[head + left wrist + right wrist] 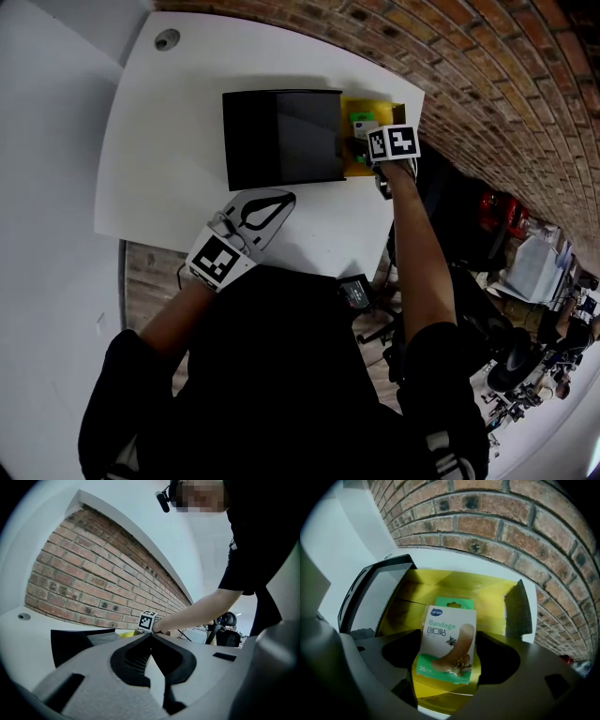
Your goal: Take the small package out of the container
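Overhead, package [449, 641] mostly beneath right tool [361, 152]

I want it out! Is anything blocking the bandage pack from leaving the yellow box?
Nothing visible. The right gripper holds the pack; the box is open above it.

Small package [447, 641]: white front, green band at the bottom, green tab on top, green "Bandage" lettering, tan plaster graphic.
Container [492, 599]: yellow inside. Its lid [281, 138]: black.
Surface [169, 141]: plain white.
Wall [487, 522]: red-brown brick, grey mortar lines.
Left hand-held gripper [151, 637] and right hand-held gripper [449, 656]: grey bodies, black jaw pads.
Marker cubes [394, 142]: black square patterns on white.
Person's top [281, 375]: black.
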The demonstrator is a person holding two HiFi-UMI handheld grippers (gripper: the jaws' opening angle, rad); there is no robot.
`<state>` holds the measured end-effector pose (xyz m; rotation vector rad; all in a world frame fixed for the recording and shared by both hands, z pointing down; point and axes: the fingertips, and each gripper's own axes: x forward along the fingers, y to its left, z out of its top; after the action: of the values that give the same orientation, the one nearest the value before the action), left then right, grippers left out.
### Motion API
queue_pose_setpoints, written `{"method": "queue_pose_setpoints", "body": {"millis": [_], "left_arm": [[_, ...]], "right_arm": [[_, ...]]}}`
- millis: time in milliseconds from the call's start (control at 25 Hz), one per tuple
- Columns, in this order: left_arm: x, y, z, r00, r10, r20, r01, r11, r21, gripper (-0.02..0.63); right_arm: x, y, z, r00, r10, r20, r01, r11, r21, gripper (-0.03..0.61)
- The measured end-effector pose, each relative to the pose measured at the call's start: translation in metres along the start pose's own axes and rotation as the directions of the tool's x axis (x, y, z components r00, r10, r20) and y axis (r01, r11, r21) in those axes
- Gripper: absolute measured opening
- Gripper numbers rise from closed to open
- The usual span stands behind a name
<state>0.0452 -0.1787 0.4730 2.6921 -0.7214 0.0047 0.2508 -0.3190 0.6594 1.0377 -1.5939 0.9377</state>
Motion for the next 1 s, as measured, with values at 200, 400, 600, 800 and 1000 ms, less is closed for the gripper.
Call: {"method": "queue_pose_setpoints", "body": {"millis": [200,400,600,800,1000], "left_arm": [[-0.007,-0.003,0.005,1.000,0.001,0.003,-0.001,1.000,-0.002,0.014],[-0.003,-0.004,0.002,1.000,-0.014,0.011,0.014,1.000,0.024,0.014],[-0.004,-0.007,0.009,1.000,-0.013,0.021,0.013,1.000,0.000,0.014],[-0.006,-0.008,0.017,0.999,-0.022,0.034,0.022,1.000,0.009,0.014],[-0.011,0.003,0.026,0.998,-0.012,0.057,0.010,0.999,0.047,0.014]], "right_arm": [[-0.004,0.003,-0.001,1.000,-0.011,-0.008,0.010,1.000,-0.012,0.357],[-0.009,-0.003,0.003,1.000,-0.014,0.024,0.015,1.000,-0.020,0.354],[-0.029,-0.001,0.016,0.996,-0.014,0.086,0.016,1.000,-0.025,0.353],[-0.059,0.003,0.032,0.987,-0.018,0.162,0.025,0.999,-0.042,0.354],[-0.105,0.016,0.053,0.960,-0.013,0.279,0.033,0.997,-0.067,0.353]]}}
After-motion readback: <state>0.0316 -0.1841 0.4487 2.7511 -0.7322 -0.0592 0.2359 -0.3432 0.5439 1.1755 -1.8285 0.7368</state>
